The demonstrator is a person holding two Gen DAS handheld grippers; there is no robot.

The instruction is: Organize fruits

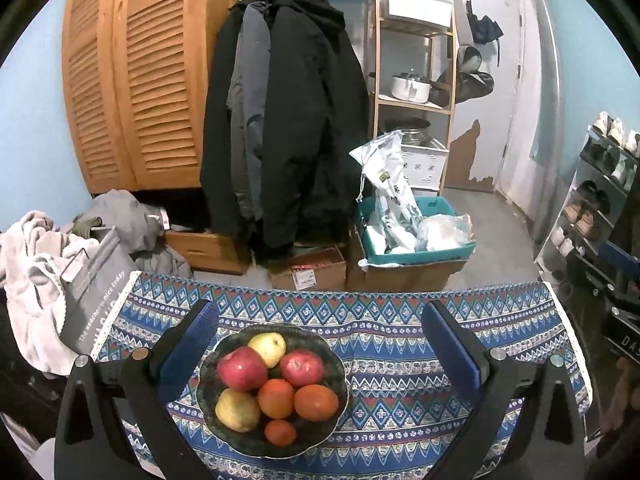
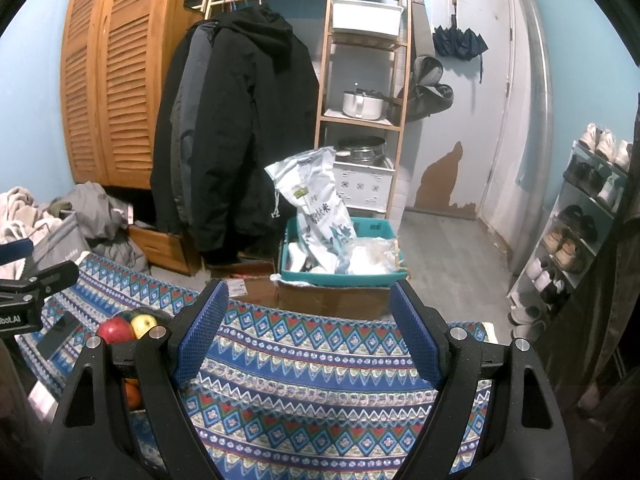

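Observation:
A dark patterned bowl sits on the blue patterned tablecloth. It holds two red apples, two yellowish fruits and three oranges. My left gripper hovers over the bowl, wide open, its blue pads on either side of it and touching nothing. In the right wrist view, my right gripper stands open above bare cloth, nothing between its pads. The bowl peeks out at the left behind its left finger, showing a red apple and a yellow fruit.
Past the table's far edge stand cardboard boxes and a teal bin with plastic bags. Dark coats hang in front of a wooden wardrobe. Clothes are piled at left; a shoe rack is at right.

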